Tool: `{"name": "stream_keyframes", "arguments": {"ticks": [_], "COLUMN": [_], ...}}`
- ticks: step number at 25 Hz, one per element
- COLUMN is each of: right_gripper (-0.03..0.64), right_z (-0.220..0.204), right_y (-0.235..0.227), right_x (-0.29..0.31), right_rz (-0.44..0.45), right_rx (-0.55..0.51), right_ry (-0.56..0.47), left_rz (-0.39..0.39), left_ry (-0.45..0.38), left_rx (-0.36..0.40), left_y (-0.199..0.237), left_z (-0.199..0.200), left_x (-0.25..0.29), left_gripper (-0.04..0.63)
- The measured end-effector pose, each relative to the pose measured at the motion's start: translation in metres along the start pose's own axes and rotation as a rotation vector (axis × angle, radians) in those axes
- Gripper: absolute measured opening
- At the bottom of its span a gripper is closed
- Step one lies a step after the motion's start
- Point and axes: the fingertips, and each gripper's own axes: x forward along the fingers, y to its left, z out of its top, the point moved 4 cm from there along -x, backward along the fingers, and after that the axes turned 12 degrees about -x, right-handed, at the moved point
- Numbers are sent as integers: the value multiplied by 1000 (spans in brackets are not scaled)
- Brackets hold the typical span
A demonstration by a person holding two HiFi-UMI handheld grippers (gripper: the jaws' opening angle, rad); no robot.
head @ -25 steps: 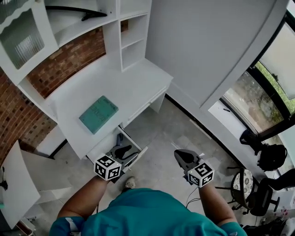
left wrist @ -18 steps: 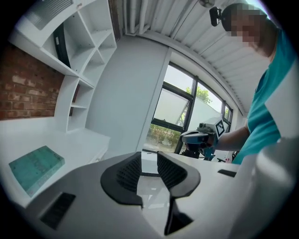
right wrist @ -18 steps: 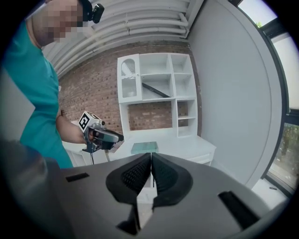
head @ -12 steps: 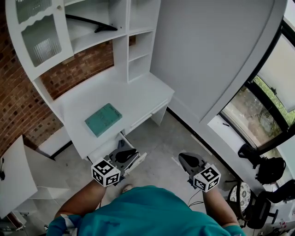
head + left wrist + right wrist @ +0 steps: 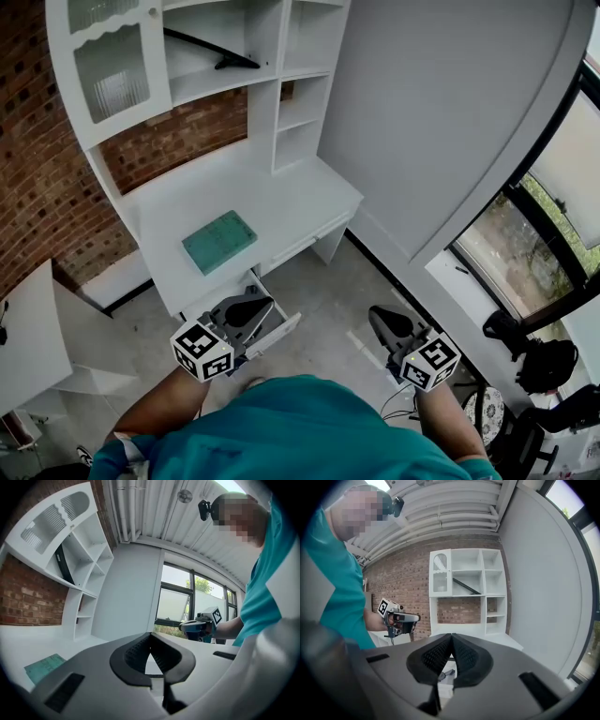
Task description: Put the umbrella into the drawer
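Note:
A long black umbrella [image 5: 211,52] lies slantwise on an upper shelf of the white desk unit; it also shows in the left gripper view [image 5: 63,564] and the right gripper view [image 5: 464,586]. The white drawer [image 5: 281,333] under the desk stands pulled out. My left gripper [image 5: 256,307] hangs just above the drawer, shut and empty [image 5: 150,641]. My right gripper [image 5: 379,318] is out over the floor to the right, also shut with nothing in it [image 5: 451,641]. Both point roughly level, far below the umbrella.
A green book [image 5: 219,241] lies on the white desk top [image 5: 291,202]. A glass-fronted cabinet door [image 5: 112,70] is at the upper left, a brick wall behind. A grey wall and windows [image 5: 553,187] close the right side. Bags and a chair [image 5: 544,361] stand at the lower right.
Both grippers have risen. The left gripper has lifted off the open drawer and its jaws have come together. The head view has tilted up, showing more of the shelves.

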Motion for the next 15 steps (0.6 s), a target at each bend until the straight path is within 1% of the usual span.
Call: {"name": "stream_keyframes", "arguments": {"ticks": [6,12,15], "right_gripper": [23,23,21], "right_z": [2,-3,-4], "right_y": [-3,-1,0], "right_x": [3,7,9], "right_rz": [-16,-2,4], "right_rx": [40,70,67], "right_ry": [-25,-23,-25], "left_rz": [26,25,22], "left_ry": [3,-6,0], "left_rx": [-7,-28,-29], "left_y": [1,0,-2], "left_z": [-2,-7,-11], "left_x": [-11,-9,-7], "left_gripper": [15,15,15]}}
